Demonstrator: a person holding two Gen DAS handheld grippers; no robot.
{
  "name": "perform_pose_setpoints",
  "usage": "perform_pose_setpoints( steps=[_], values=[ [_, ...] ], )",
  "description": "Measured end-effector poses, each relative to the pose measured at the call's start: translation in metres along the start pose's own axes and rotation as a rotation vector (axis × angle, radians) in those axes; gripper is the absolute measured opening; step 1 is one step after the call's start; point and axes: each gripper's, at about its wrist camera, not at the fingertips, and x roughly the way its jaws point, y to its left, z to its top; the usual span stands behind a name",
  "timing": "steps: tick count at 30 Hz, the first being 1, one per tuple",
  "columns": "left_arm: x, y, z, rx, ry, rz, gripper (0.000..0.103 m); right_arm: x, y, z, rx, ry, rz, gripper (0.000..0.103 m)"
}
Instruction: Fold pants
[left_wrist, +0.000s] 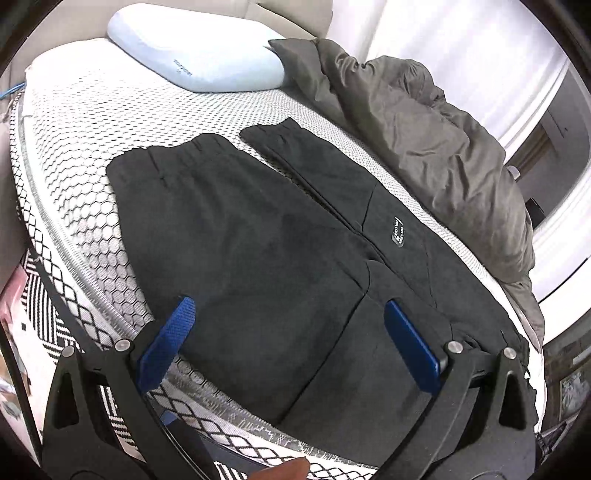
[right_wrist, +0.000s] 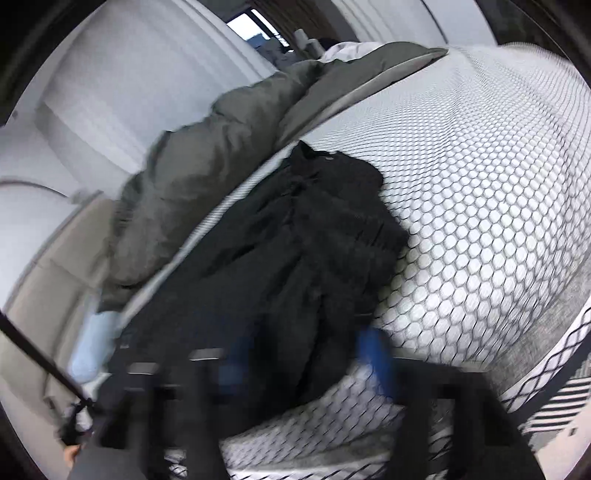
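Surface: mattress (left_wrist: 92, 155), honeycomb cover.
Room: white walls.
Count: one pants (left_wrist: 258, 240), one pillow (left_wrist: 195, 55), one duvet (left_wrist: 424, 122).
Left gripper (left_wrist: 291, 321): wide open, empty.
Right gripper (right_wrist: 310, 354): blurred, seemingly apart around pants.

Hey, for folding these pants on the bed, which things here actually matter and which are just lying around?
Part of the job:
- black pants, spread flat on the mattress
- left tongs, open above the waist end
- right tongs, blurred, dark cloth between them

Just lying about:
- pale blue pillow
- grey duvet, bunched along the far side
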Motion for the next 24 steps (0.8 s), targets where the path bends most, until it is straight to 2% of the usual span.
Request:
perform_pose_setpoints(
  steps=[4, 8, 11, 12, 13, 14, 18, 23, 24],
  values=[
    [-0.001, 0.004, -0.002, 0.008, 0.003, 0.012, 0.101, -0.029, -0.013, -0.011, 0.043, -0.031, 0.047, 0.015],
    [0.006, 0.005, 0.0, 0.005, 0.021, 0.026, 0.101, -0.011, -0.022, -0.017, 0.078, 0.026, 0.015, 0.016],
    [0.005, 0.008, 0.002, 0.001, 0.016, 0.021, 0.101, -0.015, -0.019, -0.014, 0.088, 0.001, 0.038, 0.025],
    [0.003, 0.012, 0.003, -0.012, 0.014, 0.013, 0.101, -0.021, -0.02, -0.015, 0.08, -0.011, 0.043, 0.034],
    [0.001, 0.018, 0.004, -0.039, 0.014, 0.0, 0.101, -0.023, -0.017, -0.015, 0.072, -0.02, 0.051, 0.047],
    [-0.004, 0.029, 0.005, -0.09, 0.018, -0.035, 0.101, -0.026, -0.017, -0.016, 0.065, -0.025, 0.059, 0.053],
    [-0.012, 0.062, 0.007, -0.238, 0.029, -0.141, 0.086, -0.034, -0.02, -0.016, 0.029, -0.029, 0.052, 0.056],
    [-0.004, 0.082, 0.003, -0.299, 0.083, -0.198, 0.057, -0.028, -0.021, -0.019, 0.028, -0.022, 0.063, 0.056],
    [-0.002, 0.085, 0.001, -0.31, 0.095, -0.215, 0.055, -0.027, -0.02, -0.02, 0.024, -0.019, 0.062, 0.056]
  ],
)
